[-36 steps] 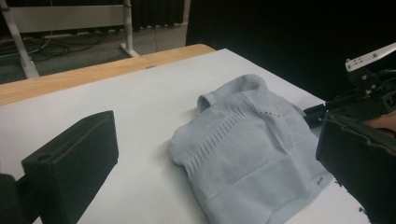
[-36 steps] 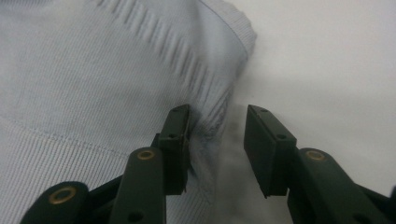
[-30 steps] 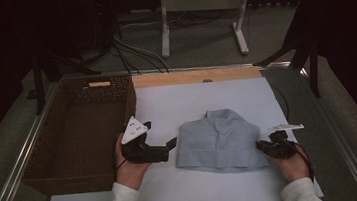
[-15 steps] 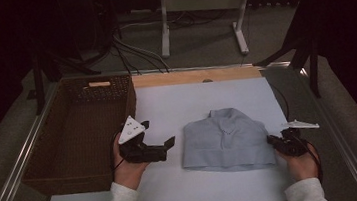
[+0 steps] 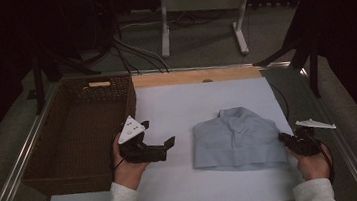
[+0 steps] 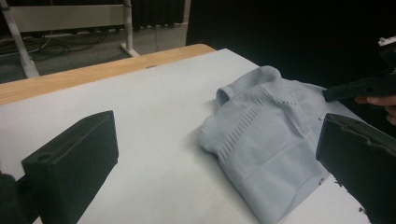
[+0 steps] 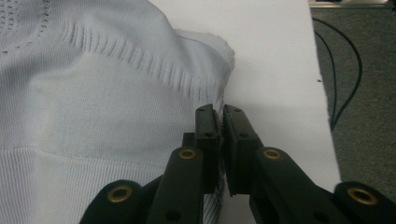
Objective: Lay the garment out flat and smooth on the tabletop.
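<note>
Two grippers: the left gripper (image 5: 164,147) sits just left of the folded light-blue shirt (image 5: 236,139), the right gripper (image 5: 285,139) at the shirt's right edge.
High view: shows the whole white table (image 5: 187,104), the wicker basket (image 5: 77,136) on its left end, and both hands.
Left gripper view: its jaws stand wide apart with nothing between them; the shirt (image 6: 275,140) lies ahead, apart from them.
Right gripper view: close up, the right gripper (image 7: 222,116) has its jaws pressed together on the shirt's (image 7: 93,93) knit edge, a pinch too small to make out from above.
Shirt place: right half of the table, lying flat.
Shirt direction: collar toward the far edge, hem toward the person; long axis runs left to right.
</note>
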The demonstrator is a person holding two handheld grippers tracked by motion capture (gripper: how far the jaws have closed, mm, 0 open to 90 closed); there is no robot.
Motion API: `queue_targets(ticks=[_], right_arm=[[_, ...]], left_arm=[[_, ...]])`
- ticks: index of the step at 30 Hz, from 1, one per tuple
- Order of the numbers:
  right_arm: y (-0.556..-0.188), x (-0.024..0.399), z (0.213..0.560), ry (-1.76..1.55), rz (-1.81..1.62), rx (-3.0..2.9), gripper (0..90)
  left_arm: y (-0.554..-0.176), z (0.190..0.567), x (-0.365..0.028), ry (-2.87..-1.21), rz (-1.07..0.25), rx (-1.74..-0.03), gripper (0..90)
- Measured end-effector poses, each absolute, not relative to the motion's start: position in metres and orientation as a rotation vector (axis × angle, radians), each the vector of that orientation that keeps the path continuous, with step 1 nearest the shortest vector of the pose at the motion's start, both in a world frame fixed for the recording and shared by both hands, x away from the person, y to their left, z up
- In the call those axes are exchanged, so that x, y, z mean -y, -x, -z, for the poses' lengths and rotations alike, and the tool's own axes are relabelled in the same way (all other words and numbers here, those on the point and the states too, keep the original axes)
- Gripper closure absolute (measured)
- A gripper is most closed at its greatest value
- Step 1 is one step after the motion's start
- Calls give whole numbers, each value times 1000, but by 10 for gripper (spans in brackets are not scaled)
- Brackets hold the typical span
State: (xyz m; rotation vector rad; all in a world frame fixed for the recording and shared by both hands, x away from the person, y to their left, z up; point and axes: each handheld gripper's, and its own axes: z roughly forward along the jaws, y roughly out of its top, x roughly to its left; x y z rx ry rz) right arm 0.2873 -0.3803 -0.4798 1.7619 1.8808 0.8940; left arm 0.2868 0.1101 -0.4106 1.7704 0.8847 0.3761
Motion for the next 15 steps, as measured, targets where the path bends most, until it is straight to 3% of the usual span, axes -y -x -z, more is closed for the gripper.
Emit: queue_targets(ticks=[15], right_arm=[[-281,393,463,-1778,-1002,-1775,855]], left_arm=[[-288,411,-111,-1773,-370,-890,1]])
